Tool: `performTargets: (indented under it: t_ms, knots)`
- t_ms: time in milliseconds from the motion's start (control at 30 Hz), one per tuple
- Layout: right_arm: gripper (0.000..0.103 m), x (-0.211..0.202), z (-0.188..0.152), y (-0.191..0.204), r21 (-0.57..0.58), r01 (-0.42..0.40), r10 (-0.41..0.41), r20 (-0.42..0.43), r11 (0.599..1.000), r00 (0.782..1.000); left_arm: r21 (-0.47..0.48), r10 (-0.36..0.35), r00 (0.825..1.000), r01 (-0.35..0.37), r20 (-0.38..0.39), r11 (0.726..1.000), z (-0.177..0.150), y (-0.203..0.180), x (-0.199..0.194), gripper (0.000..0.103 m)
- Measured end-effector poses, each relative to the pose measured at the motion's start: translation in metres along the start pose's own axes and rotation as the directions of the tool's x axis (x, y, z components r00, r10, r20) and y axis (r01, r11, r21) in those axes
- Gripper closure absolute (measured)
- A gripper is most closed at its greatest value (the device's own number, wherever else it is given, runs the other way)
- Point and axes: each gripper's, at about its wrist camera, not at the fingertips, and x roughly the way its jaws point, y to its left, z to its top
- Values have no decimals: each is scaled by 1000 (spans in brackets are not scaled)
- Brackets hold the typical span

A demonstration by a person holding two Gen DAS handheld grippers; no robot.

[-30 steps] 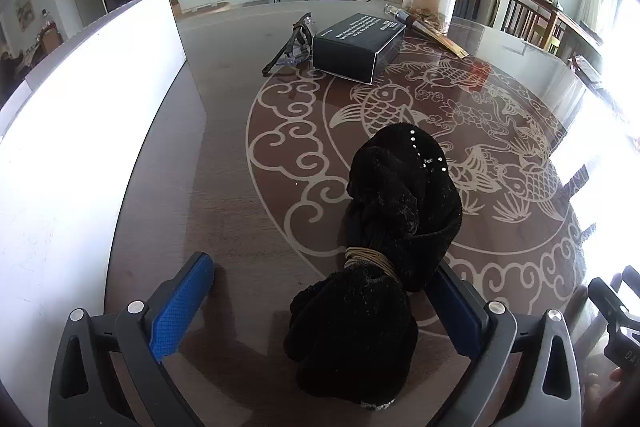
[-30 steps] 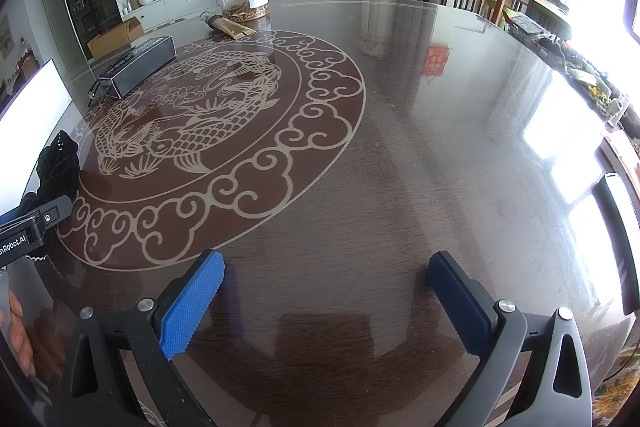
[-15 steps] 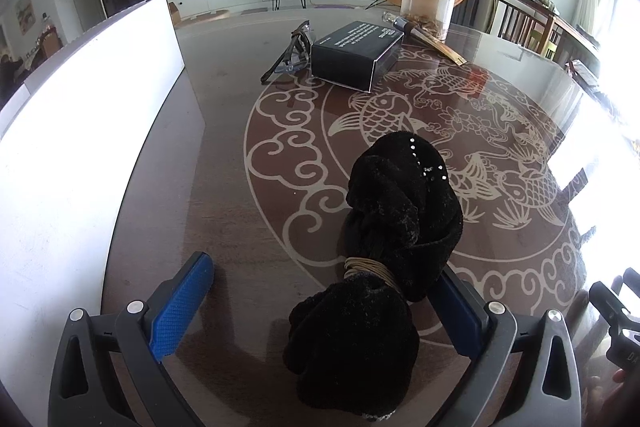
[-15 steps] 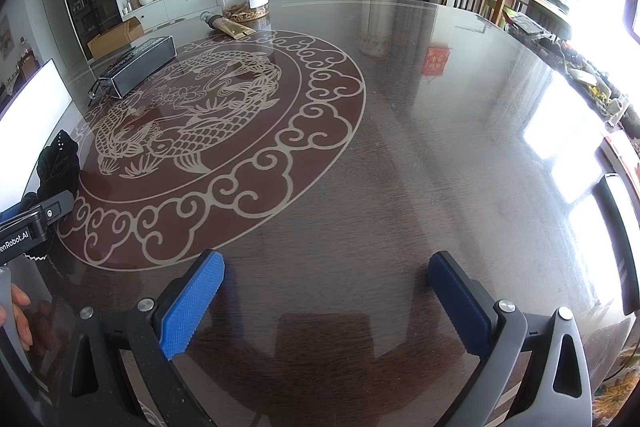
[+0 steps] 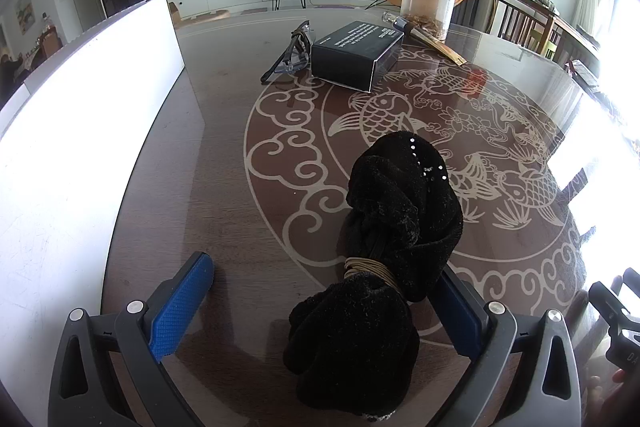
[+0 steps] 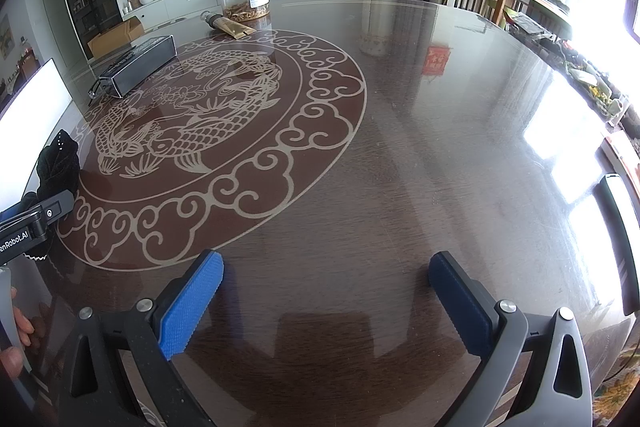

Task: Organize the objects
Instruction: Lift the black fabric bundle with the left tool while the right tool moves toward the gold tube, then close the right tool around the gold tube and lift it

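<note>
The black velvet bundle, tied mid-length, lies lengthwise between the left gripper's spread fingers, pointing away; right gripper released

The left hand-held gripper reads "enRobot.AI".

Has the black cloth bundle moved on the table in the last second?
No. The black cloth bundle lies on the same curl of the table pattern, between the pads of the open left tool.
</note>
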Motion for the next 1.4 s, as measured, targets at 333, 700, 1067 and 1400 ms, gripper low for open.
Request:
performTargets:
  t_ms: [333,700,1067,1400]
  knots:
    - [0,0,0,0,1,-1,1,-1,1000,1000,0,0,1000,0,0,1000,0,0,0,0]
    - [0,40,90,4,-214,-163,160,-28,963,987,0,0,1000,0,0,1000,0,0,0,0]
    - [1,149,264,102,-373,-241,239,-53,896,970,0,0,1000,0,0,1000,0,0,0,0]
    - [74,182,267,131,-338,-285,273,-85,897,958,0,0,1000,0,0,1000,1,1,0,0]
